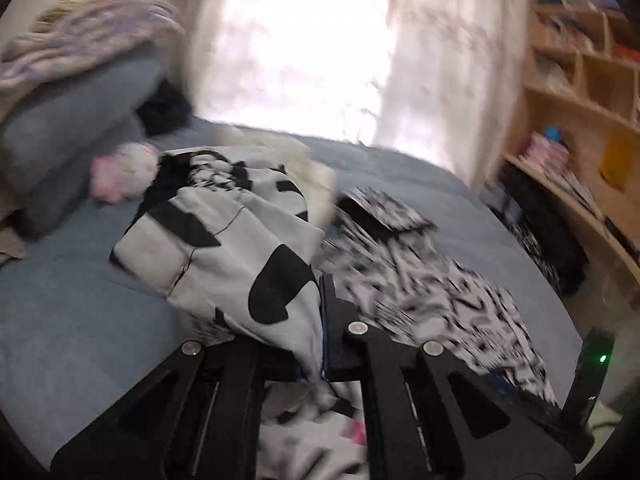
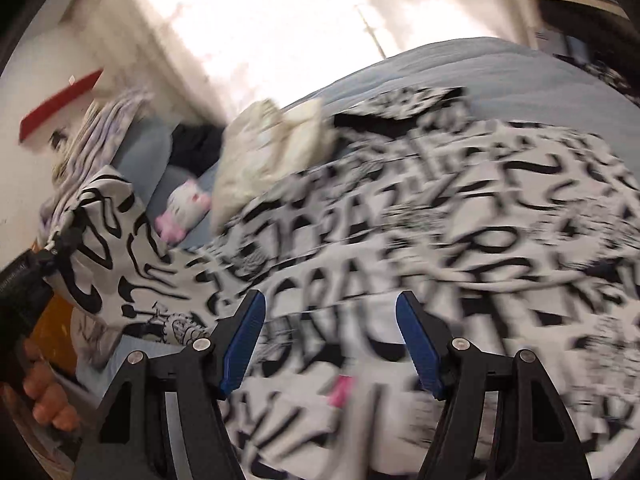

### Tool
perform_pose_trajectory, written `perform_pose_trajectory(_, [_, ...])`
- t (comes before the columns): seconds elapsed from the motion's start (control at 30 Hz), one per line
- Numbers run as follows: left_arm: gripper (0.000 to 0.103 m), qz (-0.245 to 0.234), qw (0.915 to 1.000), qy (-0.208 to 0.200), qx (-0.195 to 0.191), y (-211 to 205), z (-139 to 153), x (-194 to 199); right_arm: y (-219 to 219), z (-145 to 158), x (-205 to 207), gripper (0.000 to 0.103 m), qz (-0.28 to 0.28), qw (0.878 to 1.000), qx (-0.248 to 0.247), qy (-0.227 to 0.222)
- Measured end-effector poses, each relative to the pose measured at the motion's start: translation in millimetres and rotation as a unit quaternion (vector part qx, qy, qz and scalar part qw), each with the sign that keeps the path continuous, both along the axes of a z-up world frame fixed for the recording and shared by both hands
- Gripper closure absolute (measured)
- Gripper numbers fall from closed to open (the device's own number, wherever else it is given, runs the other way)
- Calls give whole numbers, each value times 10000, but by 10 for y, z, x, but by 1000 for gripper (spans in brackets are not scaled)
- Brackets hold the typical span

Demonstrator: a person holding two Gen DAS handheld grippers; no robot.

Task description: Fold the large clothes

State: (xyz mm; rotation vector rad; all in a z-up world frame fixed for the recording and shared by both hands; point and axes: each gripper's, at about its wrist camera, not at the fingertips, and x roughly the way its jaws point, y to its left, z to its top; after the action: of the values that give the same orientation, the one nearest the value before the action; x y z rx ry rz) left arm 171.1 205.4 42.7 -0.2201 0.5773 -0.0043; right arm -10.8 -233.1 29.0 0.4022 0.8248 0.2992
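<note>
a blue bed [image 1: 80, 320] fills both views, with a bright curtained window [image 1: 296, 40] behind and wooden shelves [image 1: 580, 92] at one side. pillows [image 1: 76, 120] and a pink-white plush [image 1: 124, 172] lie at the head. the black-and-white garment [image 2: 400, 240] is spread on the bed; its blurred print reads "crazy". the left gripper [image 1: 322, 300] pinches a lifted fold of it. the right gripper [image 2: 330, 332] is spread, empty, over the cloth.
</note>
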Motion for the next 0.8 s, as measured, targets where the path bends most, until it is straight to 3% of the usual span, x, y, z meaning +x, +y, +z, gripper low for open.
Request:
perform_pose_trajectory(0.2, [99,-678,9947,715,292,-1103,-635,363,-1139,-163,-266,34,-659,9975,143,216])
perform_pose_trajectory(0.33, [91,-1196,9804,1527,354,-1621,-1193,468,-1587,-350,-342,34,-932,9943,342,394])
perform_pose_trajectory(0.43, [70,-1304,9732,1895,81,-1686,-1494,411,-1651,-457,-332,34,-970,9935,425,420])
perform_pose_trajectory(0.57, [41,-1292,9723,1928,-263,-1654,-1566,272,-1571,-558,-297,34,-902,9939,483,405])
perform_pose_trajectory(0.8, [36,-1342,9694,1974,-574,-1336,-1397,4,-1067,-706,-19,34,-641,9953,537,498])
